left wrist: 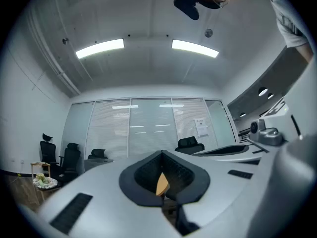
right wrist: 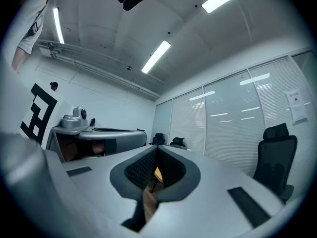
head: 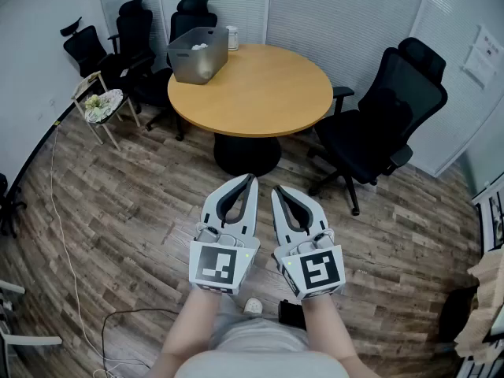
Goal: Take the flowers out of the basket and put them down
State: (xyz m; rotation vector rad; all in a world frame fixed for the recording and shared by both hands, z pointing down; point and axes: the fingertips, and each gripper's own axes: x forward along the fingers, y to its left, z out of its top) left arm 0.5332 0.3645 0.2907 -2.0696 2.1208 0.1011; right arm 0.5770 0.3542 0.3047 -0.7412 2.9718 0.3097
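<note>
You had not yet begun. You stood well back from the round table (head: 268, 93), holding the left tongs (head: 251, 178) and right tongs (head: 276, 189) side by side, each closed tip to tip with nothing in it. The flowers (head: 95, 101) lay in their basket (head: 111, 107) on a small stand by the left wall, well apart from you. Next you probably needed to walk over, open one pair and reach for the stems.

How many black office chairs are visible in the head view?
4. Three stand together past the table, at its far left: left chair, middle chair, back chair. The fourth chair is at the table's right. More may be hidden.
</note>
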